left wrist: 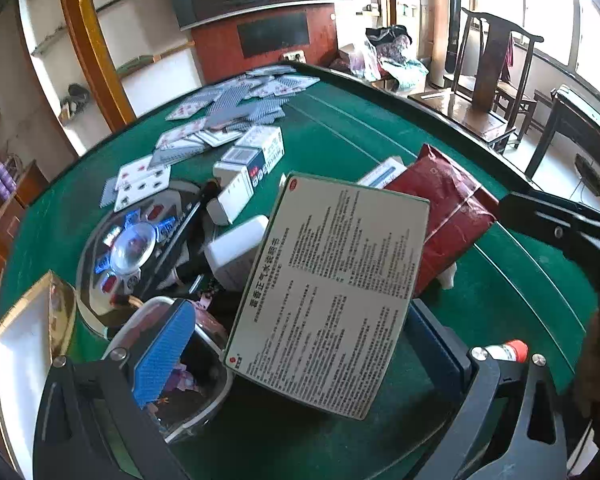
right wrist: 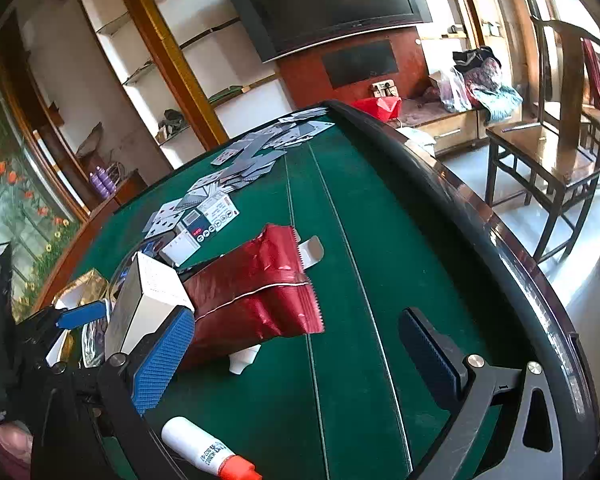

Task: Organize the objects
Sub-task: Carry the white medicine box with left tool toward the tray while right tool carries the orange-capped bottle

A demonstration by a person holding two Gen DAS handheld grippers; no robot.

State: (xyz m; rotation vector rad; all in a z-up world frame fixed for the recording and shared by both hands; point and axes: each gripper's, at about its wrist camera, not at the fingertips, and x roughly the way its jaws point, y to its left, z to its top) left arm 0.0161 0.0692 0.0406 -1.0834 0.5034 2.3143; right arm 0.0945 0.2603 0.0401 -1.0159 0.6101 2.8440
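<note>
Green-edged medicine box [left wrist: 332,292] is seen tilted, long axis angled upward, between the spread left gripper [left wrist: 300,356] pads; whether it is clamped cannot be told. Right gripper [right wrist: 300,360] is held apart above the card table [right wrist: 380,240].

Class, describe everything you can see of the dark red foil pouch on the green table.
The red foil pouch looks like glossy, crinkled metallic film, with serrated end seams and a pale seam line across it. It appears sealed and lies flat, slanting across the green felt table. A white tube pokes out from under its near edge, and a white carton flap shows behind its far end. Neither gripper touches it.
</note>
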